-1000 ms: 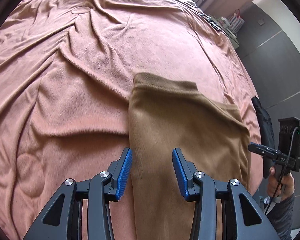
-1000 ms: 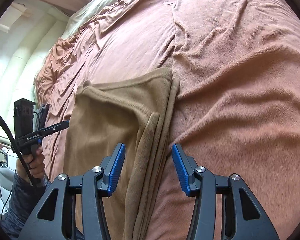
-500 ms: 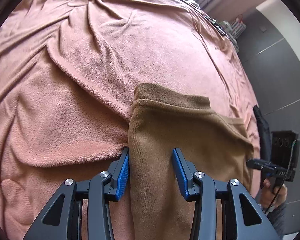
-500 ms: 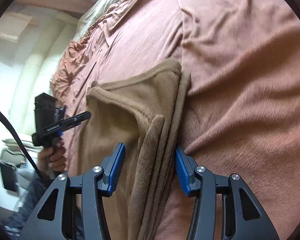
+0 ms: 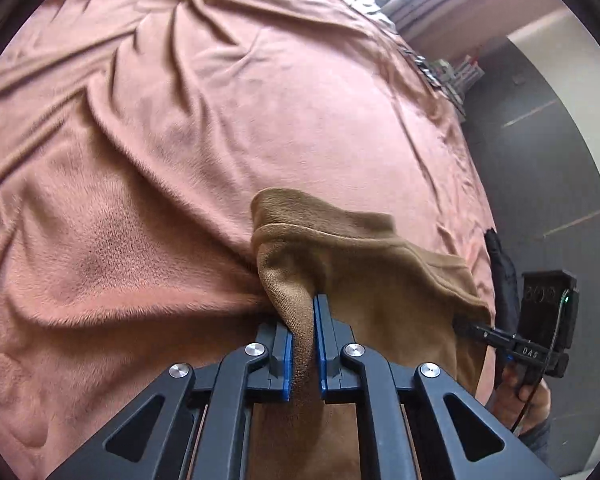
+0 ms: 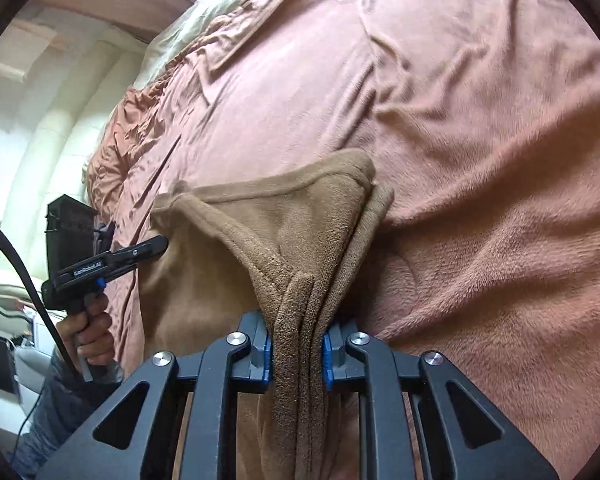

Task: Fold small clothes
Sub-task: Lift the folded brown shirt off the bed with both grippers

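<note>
A brown fleece garment (image 5: 364,264) lies folded lengthwise on the pink bed cover (image 5: 180,140). My left gripper (image 5: 302,340) is shut on the garment's left edge, which bunches up between the blue pads. In the right wrist view the same garment (image 6: 284,232) shows its layered right edge. My right gripper (image 6: 296,352) is shut on that stack of layers. The garment's far end lifts and puckers toward both grippers. Each gripper shows in the other's view, the right one in the left wrist view (image 5: 540,340) and the left one in the right wrist view (image 6: 96,264).
The pink cover (image 6: 480,160) is creased and spreads all around the garment. A dark object (image 5: 502,280) lies at the bed's right edge. A cluttered shelf (image 5: 456,80) and grey wall stand beyond. A pale pillow (image 6: 204,12) lies at the bed's head.
Both grippers came down onto the garment's side edges and closed on them. The cloth now bunches up between the pads, and its far end has puckered.
</note>
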`<act>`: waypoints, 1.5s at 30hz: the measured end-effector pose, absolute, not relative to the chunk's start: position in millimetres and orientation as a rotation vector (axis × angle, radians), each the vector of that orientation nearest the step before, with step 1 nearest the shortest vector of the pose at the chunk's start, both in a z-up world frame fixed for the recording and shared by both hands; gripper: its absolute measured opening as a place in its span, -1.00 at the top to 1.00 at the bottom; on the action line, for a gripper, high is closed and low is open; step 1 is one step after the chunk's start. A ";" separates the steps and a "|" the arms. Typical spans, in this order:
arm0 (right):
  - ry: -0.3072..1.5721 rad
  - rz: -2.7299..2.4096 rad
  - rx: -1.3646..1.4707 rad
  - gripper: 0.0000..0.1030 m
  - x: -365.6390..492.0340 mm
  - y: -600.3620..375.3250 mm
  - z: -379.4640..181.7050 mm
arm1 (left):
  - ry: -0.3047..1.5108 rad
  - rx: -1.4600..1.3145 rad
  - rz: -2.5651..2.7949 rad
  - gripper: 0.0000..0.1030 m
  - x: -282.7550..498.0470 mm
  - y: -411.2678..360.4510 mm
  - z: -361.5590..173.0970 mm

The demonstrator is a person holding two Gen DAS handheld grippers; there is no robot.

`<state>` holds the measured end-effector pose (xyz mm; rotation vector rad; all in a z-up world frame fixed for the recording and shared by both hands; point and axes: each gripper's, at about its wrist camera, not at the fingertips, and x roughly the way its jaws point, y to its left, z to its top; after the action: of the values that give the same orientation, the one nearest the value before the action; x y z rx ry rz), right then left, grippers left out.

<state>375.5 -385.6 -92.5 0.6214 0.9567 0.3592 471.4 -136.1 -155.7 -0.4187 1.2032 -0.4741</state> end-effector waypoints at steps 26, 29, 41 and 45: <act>0.707 0.344 0.435 0.76 248.8 -351.4 8.3 | 0.901 -0.422 -0.582 0.84 387.9 -110.8 -25.9; 0.683 0.340 0.421 0.77 231.6 -346.9 18.3 | 0.873 -0.428 -0.591 0.84 374.9 -105.2 -15.0; 0.567 0.356 0.355 0.77 149.1 -321.5 57.8 | 0.751 -0.427 -0.611 0.85 302.6 -82.3 37.2; 0.530 0.369 0.331 0.77 120.7 -313.7 70.5 | 0.703 -0.417 -0.612 0.85 274.1 -74.1 58.4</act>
<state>120.7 -313.7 70.5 0.3305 0.5303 0.3693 274.1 -74.1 58.4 -0.4166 0.7030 -0.6123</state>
